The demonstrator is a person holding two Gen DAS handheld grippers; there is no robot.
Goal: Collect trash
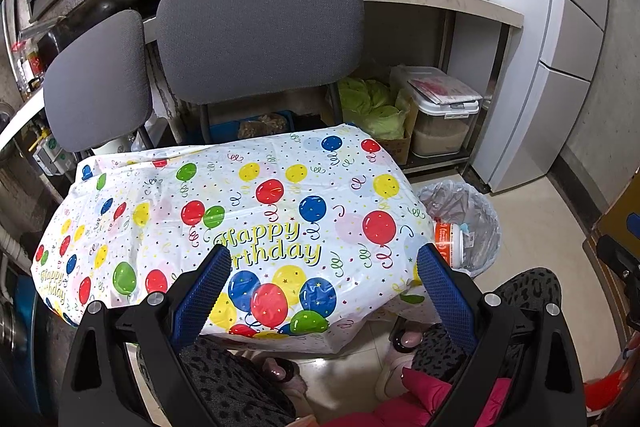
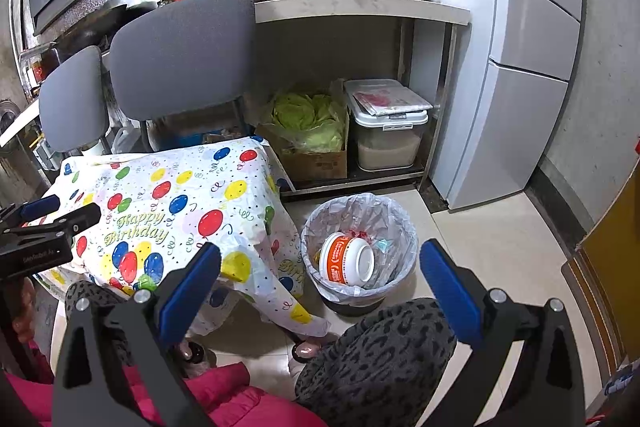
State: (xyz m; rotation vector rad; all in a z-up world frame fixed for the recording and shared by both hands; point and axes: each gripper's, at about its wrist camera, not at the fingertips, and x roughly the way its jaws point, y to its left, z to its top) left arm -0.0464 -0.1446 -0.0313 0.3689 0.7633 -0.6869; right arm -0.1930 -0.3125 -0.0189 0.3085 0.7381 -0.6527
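A bin [image 2: 360, 283] lined with a clear bag stands on the floor right of the table; an orange-and-white bowl [image 2: 346, 259] lies on its side inside, with some crumpled wrappers. The bin [image 1: 464, 227] shows at the table's right edge in the left wrist view, bowl [image 1: 450, 241] partly hidden. My left gripper [image 1: 326, 259] is open over the front of the balloon tablecloth [image 1: 248, 211], holding nothing. My right gripper [image 2: 320, 255] is open above the bin's left side and the cloth's hanging corner, also holding nothing. The left gripper [image 2: 52, 215] appears at the far left of the right wrist view.
Two grey chairs [image 1: 260, 27] stand behind the table. Beyond them is a counter shelf [image 2: 360, 7] with bottles and a white cooker; below sit a box of cabbages [image 2: 312, 131] and a rice container [image 2: 388, 131]. A fridge [image 2: 520, 67] stands right. The person's knees are below.
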